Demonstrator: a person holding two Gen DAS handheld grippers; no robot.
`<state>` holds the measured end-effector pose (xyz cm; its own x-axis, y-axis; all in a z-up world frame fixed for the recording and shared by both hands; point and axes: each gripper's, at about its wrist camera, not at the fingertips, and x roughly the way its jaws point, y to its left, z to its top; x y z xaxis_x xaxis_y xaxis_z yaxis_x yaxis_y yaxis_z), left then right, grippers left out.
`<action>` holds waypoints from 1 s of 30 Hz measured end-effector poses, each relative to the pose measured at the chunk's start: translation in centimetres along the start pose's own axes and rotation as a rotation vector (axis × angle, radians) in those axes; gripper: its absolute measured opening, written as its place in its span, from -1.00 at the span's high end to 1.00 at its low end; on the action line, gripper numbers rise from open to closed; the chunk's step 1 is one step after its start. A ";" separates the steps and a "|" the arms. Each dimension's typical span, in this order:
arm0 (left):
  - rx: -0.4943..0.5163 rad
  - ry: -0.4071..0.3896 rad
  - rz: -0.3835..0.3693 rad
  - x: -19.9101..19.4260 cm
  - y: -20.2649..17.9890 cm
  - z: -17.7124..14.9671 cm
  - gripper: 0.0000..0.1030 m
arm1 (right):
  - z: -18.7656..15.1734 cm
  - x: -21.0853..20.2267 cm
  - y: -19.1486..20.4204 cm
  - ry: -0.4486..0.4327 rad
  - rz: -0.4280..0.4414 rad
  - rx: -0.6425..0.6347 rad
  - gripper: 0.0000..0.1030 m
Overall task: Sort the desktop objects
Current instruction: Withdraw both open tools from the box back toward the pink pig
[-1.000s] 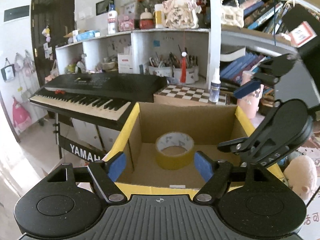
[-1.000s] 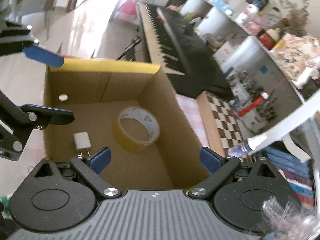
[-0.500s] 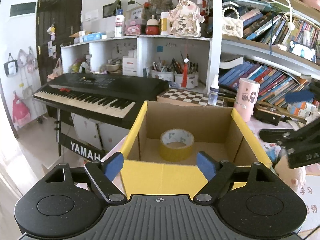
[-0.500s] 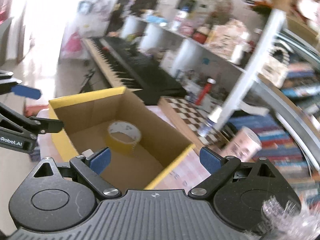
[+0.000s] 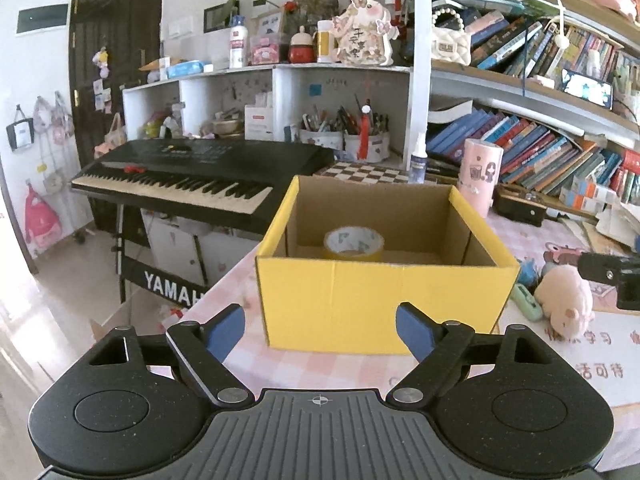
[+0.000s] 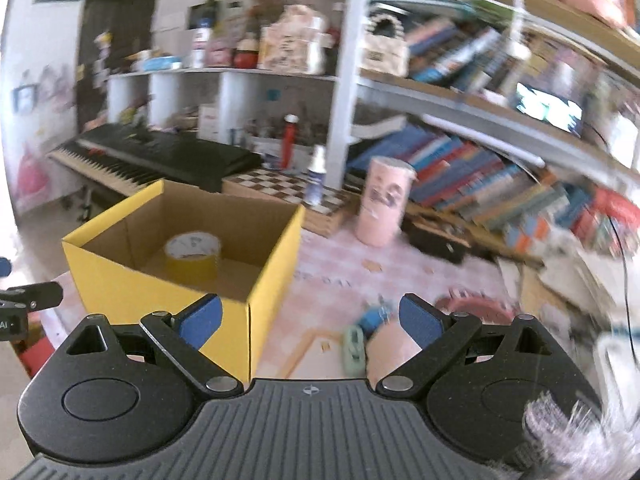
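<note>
A yellow cardboard box (image 5: 380,304) stands on the pink checked table, with a roll of yellow tape (image 5: 354,244) inside. My left gripper (image 5: 320,330) is open and empty, just in front of the box's near wall. My right gripper (image 6: 310,320) is open and empty, to the right of the box (image 6: 160,280), where the tape roll (image 6: 192,258) also shows. A pink plush pig (image 5: 566,300), a green item (image 5: 528,302) and a small blue item (image 5: 528,274) lie on the table right of the box. The right wrist view is blurred.
A black keyboard (image 5: 200,176) stands left of the table. A chessboard (image 5: 372,170), a spray bottle (image 5: 418,158) and a pink cylinder (image 5: 480,176) stand behind the box. Bookshelves (image 5: 540,152) fill the back right. The table's left edge (image 5: 224,280) is near the box.
Both grippers have pulled back and out of the box. The right gripper has swung right, away from the box, toward the plush and small items. Both stay open.
</note>
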<state>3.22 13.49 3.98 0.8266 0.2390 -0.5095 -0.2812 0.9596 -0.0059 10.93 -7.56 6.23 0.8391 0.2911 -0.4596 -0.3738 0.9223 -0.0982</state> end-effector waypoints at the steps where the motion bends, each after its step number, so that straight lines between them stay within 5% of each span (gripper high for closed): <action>1: -0.001 -0.001 0.000 -0.3 0.1 -0.2 -0.67 | -0.6 -0.5 0.0 0.002 -0.013 0.026 -0.86; 18: 0.041 0.028 0.019 -3.2 -0.3 -4.4 -0.82 | -7.5 -5.7 3.2 0.058 -0.084 0.150 -0.86; 30: 0.149 0.027 -0.046 -4.6 -2.4 -5.6 -0.89 | -8.4 -7.3 4.5 0.066 -0.053 0.102 -0.86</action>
<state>-2.68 9.25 1.54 0.8228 0.1918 -0.5350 -0.1658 0.9814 0.0970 -0.18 -7.66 1.77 0.8275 0.2267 -0.5137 -0.2846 0.9580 -0.0357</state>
